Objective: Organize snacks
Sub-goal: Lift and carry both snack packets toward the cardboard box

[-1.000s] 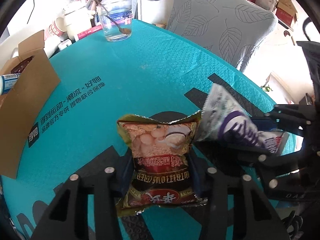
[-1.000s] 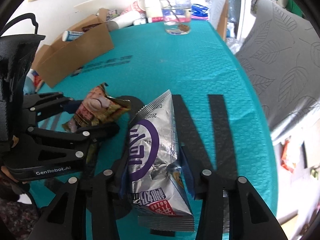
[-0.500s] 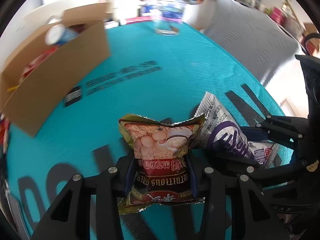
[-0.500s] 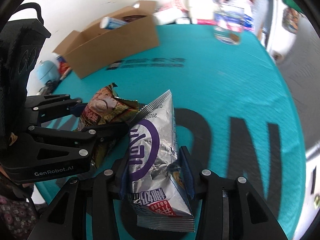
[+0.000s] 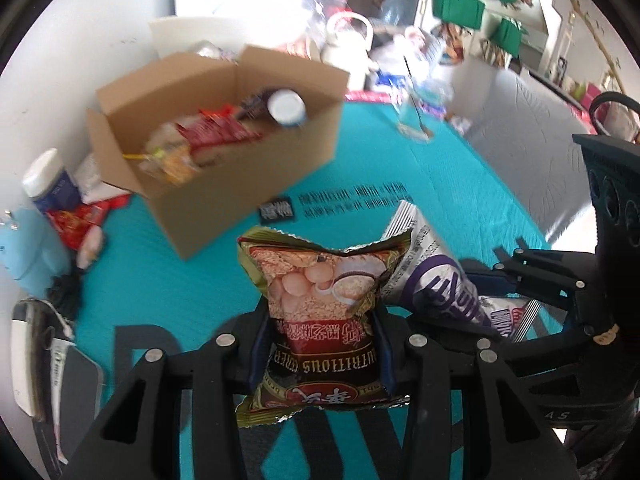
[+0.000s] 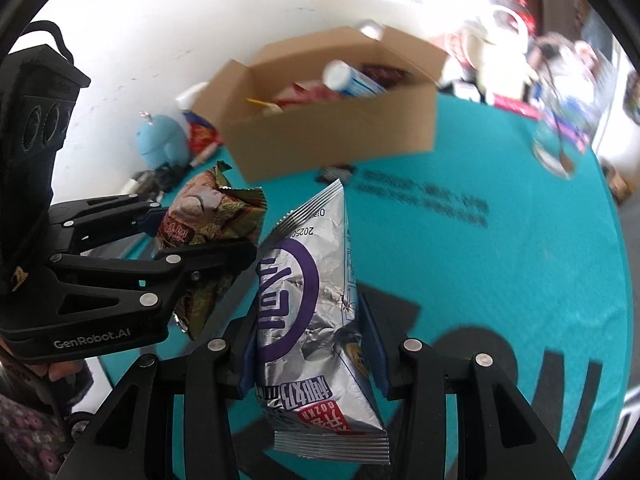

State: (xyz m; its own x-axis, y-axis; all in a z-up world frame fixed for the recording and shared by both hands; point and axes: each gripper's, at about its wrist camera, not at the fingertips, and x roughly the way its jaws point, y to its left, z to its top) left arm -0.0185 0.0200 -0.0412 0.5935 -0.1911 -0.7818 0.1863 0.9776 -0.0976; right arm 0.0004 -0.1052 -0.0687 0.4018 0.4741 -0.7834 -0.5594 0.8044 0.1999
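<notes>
My left gripper is shut on a brown and red cereal snack packet and holds it above the teal table. My right gripper is shut on a silver and purple snack bag, right beside it. Each gripper shows in the other's view: the right gripper with the silver bag, the left gripper with the cereal packet. An open cardboard box holding several snacks and a white-capped tube stands ahead at the table's back left; it also shows in the right wrist view.
A glass with a spoon stands at the back right of the teal table. A blue toy, a white-capped bottle and red wrappers lie left of the box. A kettle and clutter line the far edge.
Both grippers have swung left with their snacks still held. The cardboard box has come from the left edge to the middle of both views and looks closer.
</notes>
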